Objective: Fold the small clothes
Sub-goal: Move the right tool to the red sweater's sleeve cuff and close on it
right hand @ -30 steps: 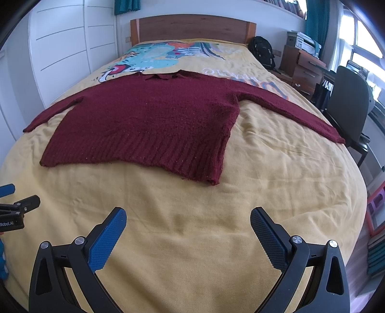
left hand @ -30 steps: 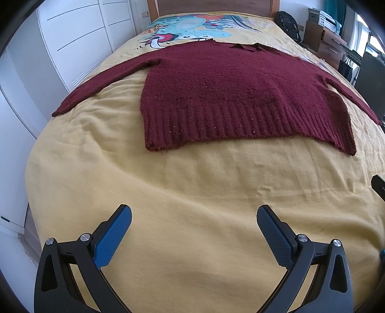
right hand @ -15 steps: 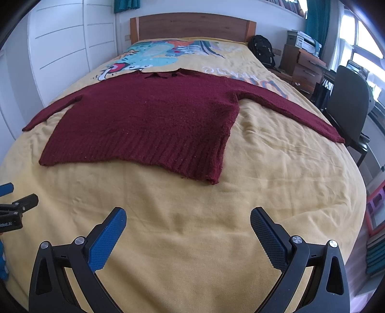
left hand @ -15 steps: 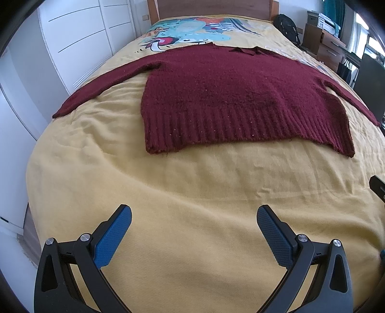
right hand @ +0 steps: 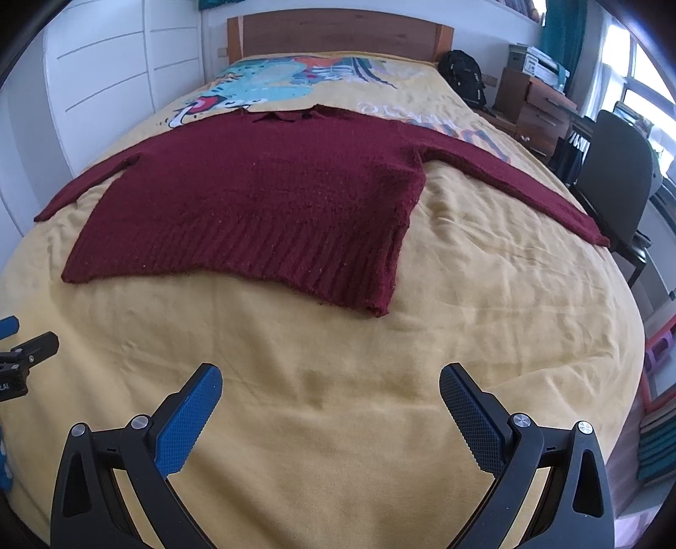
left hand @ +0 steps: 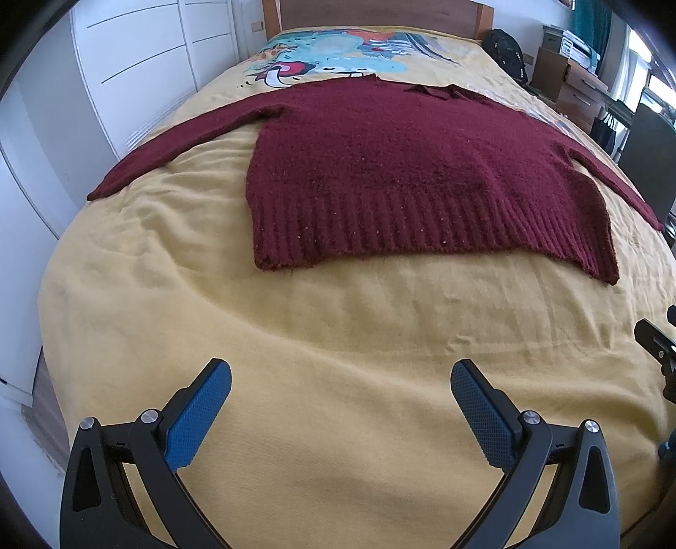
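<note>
A dark red knitted sweater (left hand: 401, 169) lies flat on the yellow bedspread (left hand: 338, 338), sleeves spread to both sides and ribbed hem toward me. It also shows in the right wrist view (right hand: 262, 202). My left gripper (left hand: 341, 380) is open and empty, over bare bedspread short of the hem's left corner. My right gripper (right hand: 330, 382) is open and empty, short of the hem's right corner (right hand: 374, 310). Each gripper's side shows at the edge of the other's view.
The bed's wooden headboard (right hand: 338, 33) is at the far end. White wardrobe doors (left hand: 139, 72) run along the left. A black office chair (right hand: 612, 177), a drawer unit (right hand: 536, 105) and a black backpack (right hand: 462, 78) stand to the right of the bed.
Both grippers have moved slightly forward toward the sweater's hem, which now appears a little nearer and lower in both views. Both stay open.
</note>
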Demonstrator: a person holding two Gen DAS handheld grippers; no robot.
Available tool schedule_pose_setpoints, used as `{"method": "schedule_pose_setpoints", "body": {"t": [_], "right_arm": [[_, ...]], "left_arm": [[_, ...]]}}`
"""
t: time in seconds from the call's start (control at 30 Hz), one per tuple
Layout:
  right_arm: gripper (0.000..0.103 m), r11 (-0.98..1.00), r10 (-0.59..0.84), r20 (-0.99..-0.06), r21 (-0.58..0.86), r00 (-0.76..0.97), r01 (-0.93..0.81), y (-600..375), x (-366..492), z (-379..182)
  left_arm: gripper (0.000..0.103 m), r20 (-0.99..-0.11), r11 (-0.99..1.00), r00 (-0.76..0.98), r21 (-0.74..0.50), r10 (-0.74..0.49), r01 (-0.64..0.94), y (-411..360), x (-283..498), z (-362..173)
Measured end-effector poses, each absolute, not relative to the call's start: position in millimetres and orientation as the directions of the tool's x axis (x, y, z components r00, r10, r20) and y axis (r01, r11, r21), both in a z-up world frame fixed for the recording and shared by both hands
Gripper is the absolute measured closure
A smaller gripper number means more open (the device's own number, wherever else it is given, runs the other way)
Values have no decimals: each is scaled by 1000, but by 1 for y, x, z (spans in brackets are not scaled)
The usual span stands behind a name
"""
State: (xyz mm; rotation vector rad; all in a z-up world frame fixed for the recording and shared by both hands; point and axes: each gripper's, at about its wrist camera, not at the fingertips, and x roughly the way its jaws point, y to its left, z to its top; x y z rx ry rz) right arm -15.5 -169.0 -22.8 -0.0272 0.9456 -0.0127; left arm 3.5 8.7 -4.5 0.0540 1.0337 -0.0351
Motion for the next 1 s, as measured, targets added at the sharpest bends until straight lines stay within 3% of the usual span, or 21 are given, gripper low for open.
{"method": "schedule_pose_setpoints", "body": {"t": [0.47,1.0], "right_arm": [[0,989,25,-823,102,567,103,-216,7,-9],[0,879,-139,-806,167,575,447,-417,86,-18]], "left_arm": [[1,-825,997,564,39,-9,74,3,19,26],[1,-836,1000,549,3,4,-2,2,94,52]]}}
